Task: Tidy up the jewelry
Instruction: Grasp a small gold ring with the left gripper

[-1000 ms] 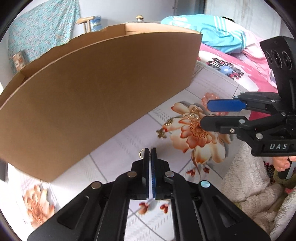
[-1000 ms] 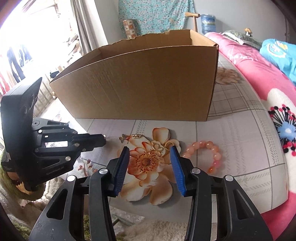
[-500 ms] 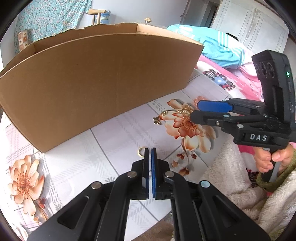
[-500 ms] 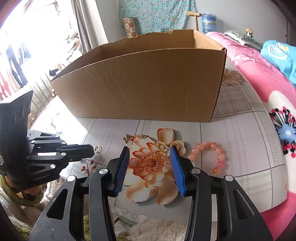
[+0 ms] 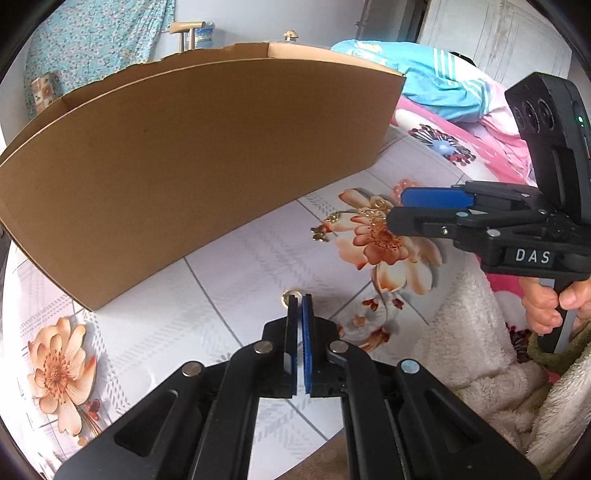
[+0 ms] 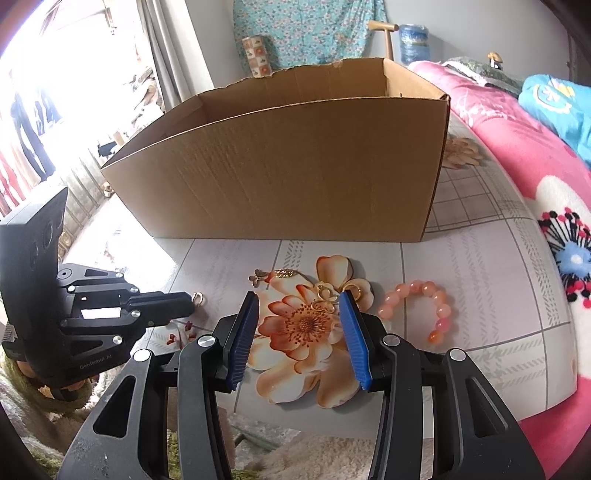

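Floral-print tablecloth [image 6: 480, 266] covers the work surface. Open cardboard box [image 6: 295, 177] stands at its far side. Right gripper [image 6: 299, 332] hangs unclenched, empty, over a gold butterfly chain [image 6: 325, 295]; pink bead bracelet [image 6: 424, 306] lies just beside it. Left gripper [image 5: 300, 301] is clenched on a small gold ring [image 5: 290, 295] at its fingertips, near the box's front wall.

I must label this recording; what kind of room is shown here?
Probably a bedroom at home: a pink flowered blanket with folded blue clothing lies beside the work surface, and a patterned cloth hangs on the wall behind the cardboard box.
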`<state>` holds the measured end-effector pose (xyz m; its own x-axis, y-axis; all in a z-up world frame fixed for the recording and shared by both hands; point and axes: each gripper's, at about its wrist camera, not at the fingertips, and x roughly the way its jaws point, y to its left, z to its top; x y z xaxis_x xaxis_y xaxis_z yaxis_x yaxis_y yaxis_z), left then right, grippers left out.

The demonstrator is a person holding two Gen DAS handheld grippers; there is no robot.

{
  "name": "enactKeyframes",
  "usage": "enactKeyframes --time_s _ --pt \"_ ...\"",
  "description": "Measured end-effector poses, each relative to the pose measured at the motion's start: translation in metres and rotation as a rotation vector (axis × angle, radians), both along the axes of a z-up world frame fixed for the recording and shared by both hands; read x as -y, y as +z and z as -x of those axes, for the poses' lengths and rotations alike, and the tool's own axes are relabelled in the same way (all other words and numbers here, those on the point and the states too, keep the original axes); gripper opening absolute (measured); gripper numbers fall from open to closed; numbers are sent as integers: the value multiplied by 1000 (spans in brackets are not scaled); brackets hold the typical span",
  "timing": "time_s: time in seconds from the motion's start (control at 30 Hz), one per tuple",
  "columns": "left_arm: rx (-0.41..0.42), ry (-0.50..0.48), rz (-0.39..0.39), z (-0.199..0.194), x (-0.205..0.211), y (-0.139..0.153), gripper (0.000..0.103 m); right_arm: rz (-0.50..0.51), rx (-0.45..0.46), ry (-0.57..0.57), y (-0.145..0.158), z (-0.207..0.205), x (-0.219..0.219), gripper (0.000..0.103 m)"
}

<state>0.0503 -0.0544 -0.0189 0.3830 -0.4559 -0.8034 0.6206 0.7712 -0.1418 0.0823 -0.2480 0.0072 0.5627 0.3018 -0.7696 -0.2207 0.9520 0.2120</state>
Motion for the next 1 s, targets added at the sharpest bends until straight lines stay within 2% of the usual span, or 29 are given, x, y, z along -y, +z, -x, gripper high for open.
enactKeyframes --time_s 0.1,0.2,0.23,0.5,0.6,0.67,0.73,0.83,1.0 --pt "21 -14 -1 2 0 4 5 -4 -2 -2 -1 0 1 42" --pt "47 -27 -23 1 0 6 20 -17 -7 6 -2 1 0 42" --pt "51 -31 -31 0 0 6 22 -18 -7 10 -3 1 0 42" --pt "72 -160 -94 -10 6 1 22 -24 1 17 -2 1 -1 42" --pt "84 -214 -119 -12 10 1 19 -31 2 16 -2 2 0 42" --pt "86 -245 -127 -12 11 1 12 -29 0 15 -3 1 0 42" --pt "95 -273 -135 -10 14 1 12 -28 -2 12 -4 1 1 42" --pt "109 -281 -134 -8 15 0 12 -26 -5 8 -4 1 2 42" --pt "117 -235 -118 -5 13 0 11 14 10 16 -1 0 1 42"
